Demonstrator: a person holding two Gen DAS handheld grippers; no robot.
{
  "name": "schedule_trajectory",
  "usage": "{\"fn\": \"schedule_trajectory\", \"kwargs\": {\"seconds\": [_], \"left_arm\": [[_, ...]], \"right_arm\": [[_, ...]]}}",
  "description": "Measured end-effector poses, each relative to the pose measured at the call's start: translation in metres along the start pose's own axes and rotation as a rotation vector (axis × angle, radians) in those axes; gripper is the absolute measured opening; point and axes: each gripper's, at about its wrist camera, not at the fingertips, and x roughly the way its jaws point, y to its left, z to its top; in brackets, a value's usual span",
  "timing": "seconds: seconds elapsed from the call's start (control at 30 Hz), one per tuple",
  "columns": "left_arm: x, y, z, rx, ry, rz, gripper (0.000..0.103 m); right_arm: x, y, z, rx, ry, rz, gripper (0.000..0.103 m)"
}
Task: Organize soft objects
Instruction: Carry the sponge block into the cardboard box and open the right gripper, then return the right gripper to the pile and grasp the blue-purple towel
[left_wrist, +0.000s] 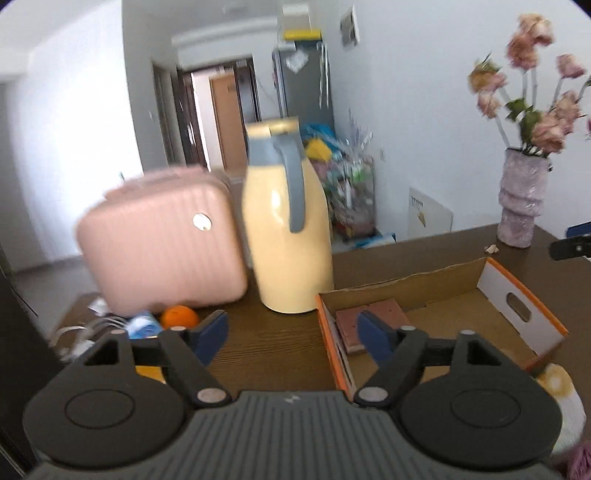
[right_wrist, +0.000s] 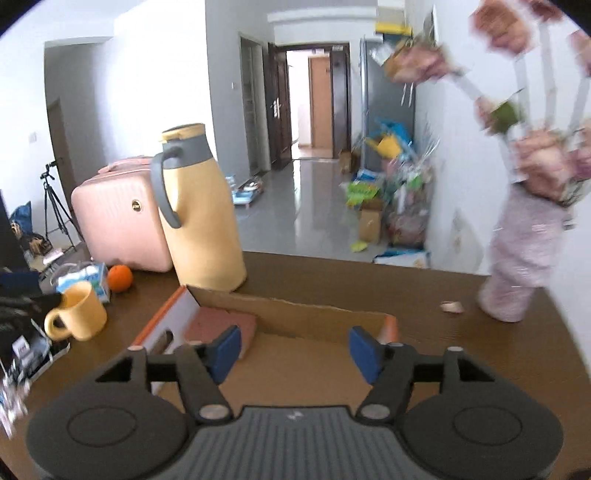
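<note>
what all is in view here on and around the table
table: 1, dark brown wood
cardboard box: 1, orange-edged, open, mid table
pad: 1, reddish brown, in the box's corner
flask: 1, yellow, grey handle, behind box
small case: 1, pink, beside flask
orange: 1, in front of case
mug: 1, yellow, left of box
vase of flowers: 1, pink, far right
left gripper: jaws open, empty
right gripper: jaws open, empty

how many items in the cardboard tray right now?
1: a reddish-brown pad lies flat in the far left corner of the cardboard tray. The near part of the tray is hidden behind both grippers, so more may be there.
</note>
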Motion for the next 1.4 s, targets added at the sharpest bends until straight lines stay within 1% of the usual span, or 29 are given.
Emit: {"fn": "schedule_trajectory", "kwargs": {"seconds": [0.13,0.23,0.33,0.43,0.5,0.53,0.63,0.67,0.73,0.8,0.9,1.0,1.07,1.13,1.27,1.4], "left_arm": [[-0.062,-0.006,-0.017,0.002,-0.068,-0.005,0.080],[-0.099,-0.018,-0.029,0.009,-0.113,-0.020,0.081],[-0.132,-0.023,-0.046,0.000,-0.140,-0.033,0.083],[-0.162,-0.029,-0.070,-0.005,-0.178,-0.033,0.086],[-0.179,-0.035,-0.092,-0.017,-0.213,-0.018,0.086],[-0.186,-0.038,-0.106,-0.034,-0.217,-0.010,0.086],[-0.199,-0.046,-0.145,-0.075,-0.199,-0.012,0.086],[-0.203,-0.049,-0.158,-0.087,-0.184,-0.019,0.086],[-0.212,-0.055,-0.184,-0.094,-0.168,-0.040,0.087],[-0.223,-0.058,-0.208,-0.087,-0.167,-0.036,0.092],[-0.238,-0.057,-0.241,-0.115,-0.156,-0.021,0.092],[-0.245,-0.053,-0.264,-0.141,-0.109,-0.032,0.092],[-0.245,-0.049,-0.271,-0.134,-0.085,-0.019,0.092],[-0.240,-0.044,-0.270,-0.140,-0.072,-0.003,0.092],[-0.225,-0.041,-0.261,-0.147,-0.071,-0.003,0.092],[-0.198,-0.042,-0.248,-0.164,-0.062,-0.036,0.092]], "right_arm": [[-0.052,-0.005,-0.031,0.011,-0.043,0.007,0.070],[-0.080,0.003,-0.051,0.008,-0.081,0.028,0.070],[-0.108,0.014,-0.073,0.008,-0.132,0.037,0.070],[-0.137,0.022,-0.102,0.023,-0.187,0.069,0.072],[-0.152,0.028,-0.126,0.034,-0.213,0.094,0.074],[-0.159,0.031,-0.139,0.049,-0.218,0.111,0.075],[-0.175,0.042,-0.179,0.055,-0.231,0.145,0.078],[-0.178,0.047,-0.192,0.043,-0.233,0.133,0.080],[-0.186,0.061,-0.221,-0.008,-0.242,0.060,0.081],[-0.192,0.073,-0.246,-0.047,-0.237,0.003,0.081],[-0.202,0.085,-0.283,-0.061,-0.221,-0.013,0.081],[-0.213,0.093,-0.317,-0.044,-0.193,-0.010,0.083],[-0.216,0.094,-0.328,-0.007,-0.181,-0.008,0.083],[-0.215,0.092,-0.330,0.028,-0.173,-0.001,0.083],[-0.206,0.090,-0.321,0.028,-0.184,-0.007,0.083],[-0.187,0.084,-0.301,0.063,-0.190,0.031,0.083]]}}
